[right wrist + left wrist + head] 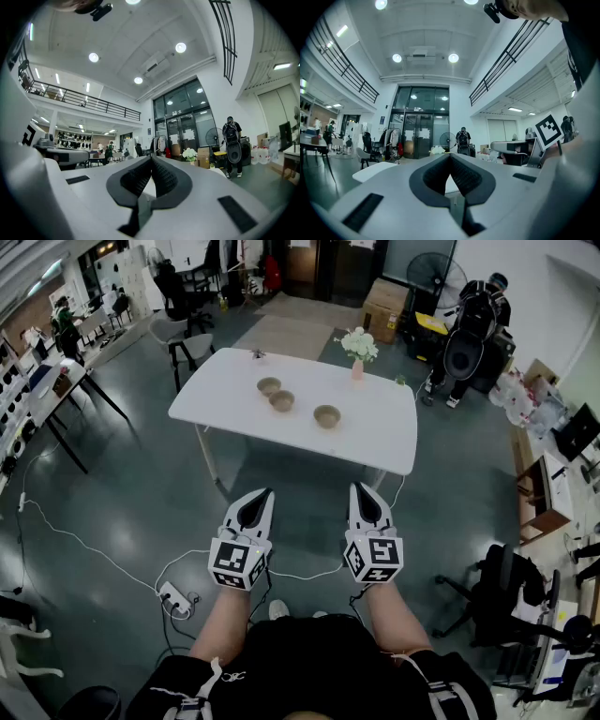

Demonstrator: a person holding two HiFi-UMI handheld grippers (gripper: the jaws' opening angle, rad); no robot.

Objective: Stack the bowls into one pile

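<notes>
Three small tan bowls stand apart on a white table (225, 409) ahead of me: one at the left (269, 385), one in the middle (281, 401), one at the right (327, 416). My left gripper (262, 493) and right gripper (359, 487) are held level in front of my body, well short of the table. Both are shut with nothing between the tips. In the left gripper view the tips of my left gripper (450, 155) meet, and in the right gripper view those of my right gripper (151, 158) meet; neither view shows the bowls.
A vase of white flowers (357, 349) stands at the table's far edge. A chair (184, 346) sits at the table's far left. A cable and power strip (174, 596) lie on the floor near my feet. A person (469, 338) stands at the back right, desks along both sides.
</notes>
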